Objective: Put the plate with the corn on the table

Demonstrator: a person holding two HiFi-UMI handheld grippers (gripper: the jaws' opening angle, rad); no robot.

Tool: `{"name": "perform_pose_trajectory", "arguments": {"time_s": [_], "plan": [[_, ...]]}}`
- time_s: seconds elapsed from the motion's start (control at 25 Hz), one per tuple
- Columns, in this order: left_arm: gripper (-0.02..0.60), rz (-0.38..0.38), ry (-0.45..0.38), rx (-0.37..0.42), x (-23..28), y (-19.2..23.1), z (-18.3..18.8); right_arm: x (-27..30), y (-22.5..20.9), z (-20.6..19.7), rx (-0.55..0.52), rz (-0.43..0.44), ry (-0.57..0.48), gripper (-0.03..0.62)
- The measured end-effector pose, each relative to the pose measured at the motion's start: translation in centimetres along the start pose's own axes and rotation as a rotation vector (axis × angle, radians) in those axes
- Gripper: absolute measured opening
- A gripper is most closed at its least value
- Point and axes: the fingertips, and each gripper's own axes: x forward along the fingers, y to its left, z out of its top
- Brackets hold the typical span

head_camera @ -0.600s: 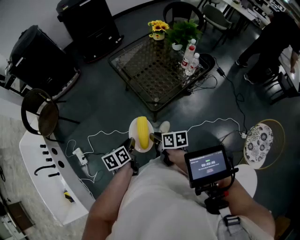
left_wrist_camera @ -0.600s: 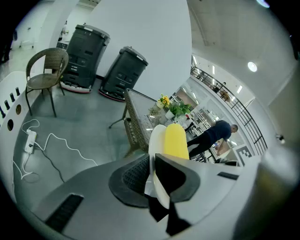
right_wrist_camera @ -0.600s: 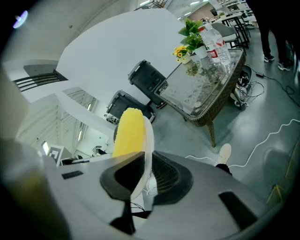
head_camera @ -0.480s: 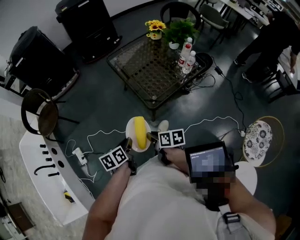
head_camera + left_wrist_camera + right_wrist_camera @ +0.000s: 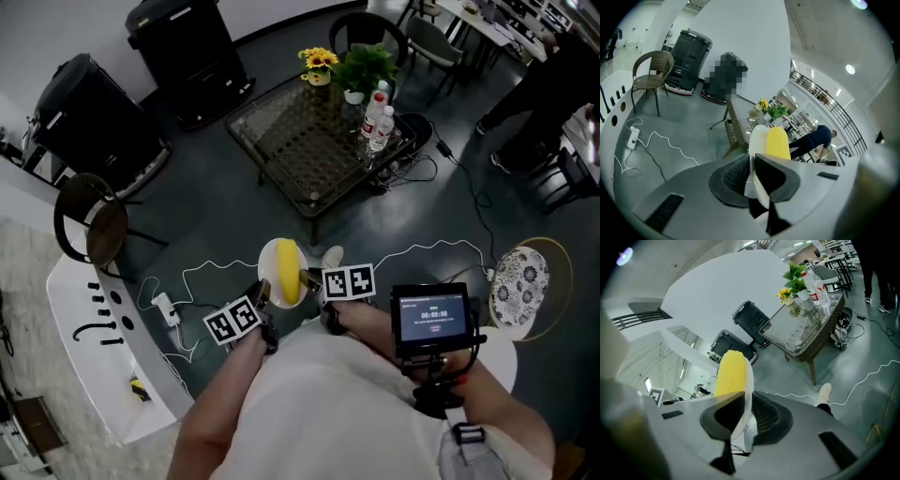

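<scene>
Left tool (image 5: 753, 174): clenched on the rim of the white plate (image 5: 269, 260), one jaw above the rim and one below.

Right tool (image 5: 740, 414): likewise clenched on the plate, at the opposite rim. The plate is carried between the two tools.

Corn (image 5: 289, 274): one yellow cob lying on the plate, with one end pointing towards the glass tabletop (image 5: 309, 141).

Position of load: the plate is on the near side of the tabletop, well apart from it and not touching it. It is held in the air over the dark floor (image 5: 216, 216).

On the tabletop: two clear bottles (image 5: 378, 117) stand together at its right corner. A pot of yellow flowers (image 5: 320, 62) and a green plant (image 5: 366, 64) stand at its far corner, just beside each other. The middle of the tabletop carries nothing visible.

Surroundings: a white cable (image 5: 202, 272) runs over the floor on the near side of the tabletop. A brown chair (image 5: 94, 230) stands well to the left of the tabletop.
</scene>
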Motion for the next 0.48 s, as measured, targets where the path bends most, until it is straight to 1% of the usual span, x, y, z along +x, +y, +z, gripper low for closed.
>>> {"name": "perform_pose_trajectory", "arguments": {"time_s": [0.28, 0.48], "plan": [[0.044, -0.021, -0.004, -0.013, -0.6, -0.7, -1.2, -1.4, 0.2, -0.6, -0.008, -0.003, -0.014, 0.051], [0.044, -0.026, 0.0, -0.021, -0.5, -0.7, -1.6, -1.6, -0.1, -0.8, -0.011, -0.013, -0.005, 0.051]]}}
